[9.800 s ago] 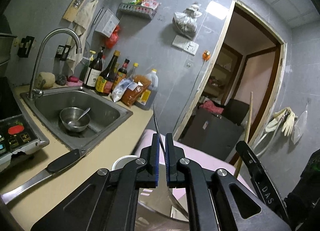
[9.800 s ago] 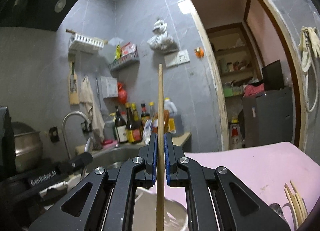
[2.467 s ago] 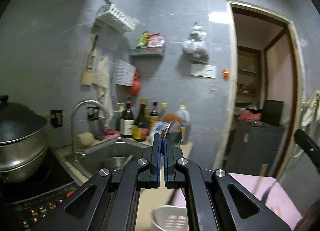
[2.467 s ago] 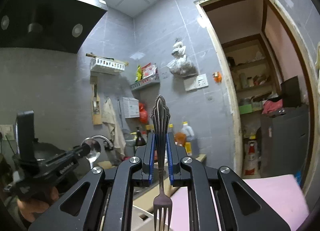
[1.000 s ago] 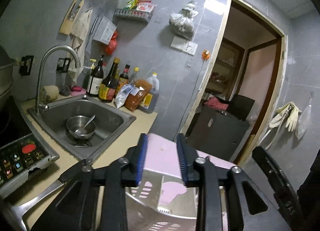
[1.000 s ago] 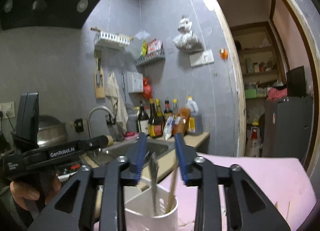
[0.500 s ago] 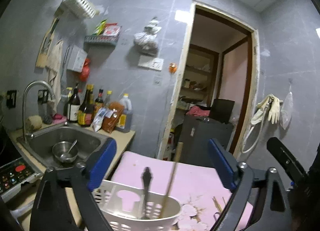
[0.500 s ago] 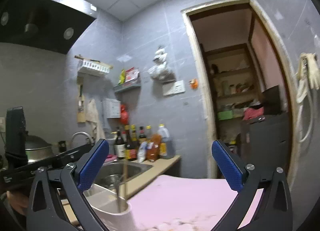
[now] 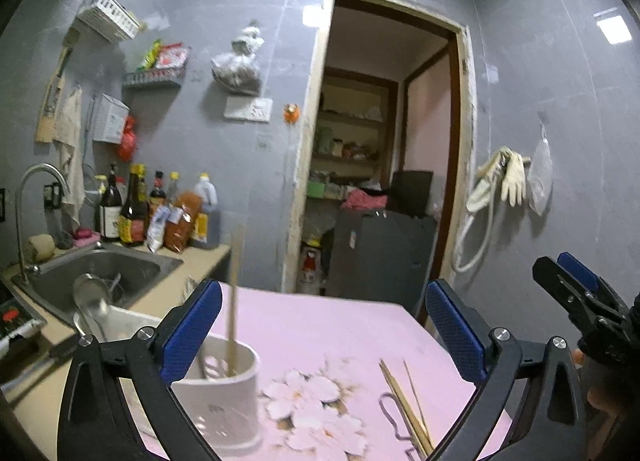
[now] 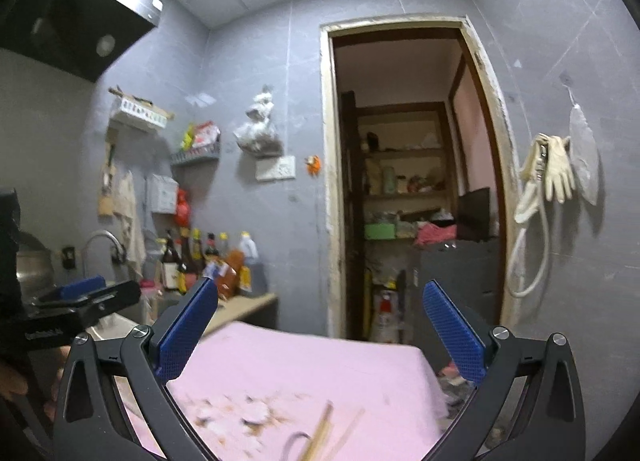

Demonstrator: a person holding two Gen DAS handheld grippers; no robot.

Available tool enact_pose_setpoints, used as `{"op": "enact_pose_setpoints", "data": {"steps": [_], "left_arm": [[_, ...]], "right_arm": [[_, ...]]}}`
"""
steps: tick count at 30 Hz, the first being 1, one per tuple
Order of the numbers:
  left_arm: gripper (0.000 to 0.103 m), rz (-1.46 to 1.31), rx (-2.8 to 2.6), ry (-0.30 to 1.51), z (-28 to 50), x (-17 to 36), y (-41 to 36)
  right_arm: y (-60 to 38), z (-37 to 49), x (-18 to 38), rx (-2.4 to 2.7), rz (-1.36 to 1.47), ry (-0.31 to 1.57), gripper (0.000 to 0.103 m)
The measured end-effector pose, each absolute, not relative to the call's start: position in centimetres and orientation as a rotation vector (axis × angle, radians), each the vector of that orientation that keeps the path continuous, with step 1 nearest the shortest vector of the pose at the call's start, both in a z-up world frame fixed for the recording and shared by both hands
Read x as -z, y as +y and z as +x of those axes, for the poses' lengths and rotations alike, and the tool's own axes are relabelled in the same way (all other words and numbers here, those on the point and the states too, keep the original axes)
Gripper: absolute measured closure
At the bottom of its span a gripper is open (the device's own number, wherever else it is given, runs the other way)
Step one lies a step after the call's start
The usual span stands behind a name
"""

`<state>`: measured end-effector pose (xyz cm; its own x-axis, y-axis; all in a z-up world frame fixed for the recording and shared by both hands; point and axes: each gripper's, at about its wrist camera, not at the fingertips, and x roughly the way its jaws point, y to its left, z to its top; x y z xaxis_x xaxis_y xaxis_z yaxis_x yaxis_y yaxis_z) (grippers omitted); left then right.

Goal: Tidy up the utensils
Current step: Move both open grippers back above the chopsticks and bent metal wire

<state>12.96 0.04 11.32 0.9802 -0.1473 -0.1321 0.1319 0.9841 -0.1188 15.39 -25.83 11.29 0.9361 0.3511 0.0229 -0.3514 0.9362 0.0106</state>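
A white slotted utensil holder stands on the pink flowered tablecloth, low and left in the left wrist view. A wooden chopstick stands upright in it beside some metal handles. Loose chopsticks and a dark looped utensil end lie on the cloth to the right, and show blurred in the right wrist view as chopsticks. My left gripper hangs over the table, its jaws opening wide with nothing between them. My right gripper is open and empty, right of the left one.
A steel sink with a bowl lies at the left, with bottles behind it and a knife on the counter. A doorway opens beyond the table. Gloves hang on the right wall.
Both grippers have opened from a narrow gap to wide and swung right. The holder has slid to the lower left of the left view and out of the right view.
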Motion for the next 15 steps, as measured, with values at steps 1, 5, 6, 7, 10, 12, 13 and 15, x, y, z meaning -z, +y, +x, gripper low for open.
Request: {"op": "enact_pose_setpoints", "data": {"steps": [1, 5, 6, 7, 10, 12, 13, 15], "left_arm": [[0.003, -0.104, 0.146, 0.154, 13.1, -11.0, -0.4], [0.003, -0.076, 0.155, 0.201, 13.7, -9.4, -2.1], [0.003, -0.071, 0.158, 0.213, 13.8, -9.0, -2.5], [0.003, -0.066, 0.162, 0.23, 14.0, -8.6, -2.8], [0.003, -0.052, 0.174, 0.287, 14.7, -7.3, -3.6], [0.003, -0.043, 0.183, 0.333, 15.3, -6.4, -4.1], [0.003, -0.036, 0.189, 0.36, 15.6, -6.0, -4.3], [0.003, -0.024, 0.207, 0.415, 16.3, -5.2, -4.7]], "right_arm": [[-26.2, 15.5, -10.9, -0.35, 0.008, -0.009, 0.0], [-27.2, 16.0, -9.5, -0.324, -0.007, 0.036, 0.0], [-27.4, 16.3, -9.1, -0.318, -0.013, 0.053, 0.0], [-27.6, 16.3, -8.8, -0.315, -0.016, 0.063, 0.0], [-28.1, 17.0, -7.6, -0.317, -0.03, 0.118, 0.0], [-28.2, 17.7, -7.1, -0.329, -0.041, 0.169, 0.0], [-28.2, 18.0, -6.8, -0.334, -0.041, 0.19, 0.0], [-28.4, 18.8, -6.1, -0.344, -0.039, 0.247, 0.0]]}}
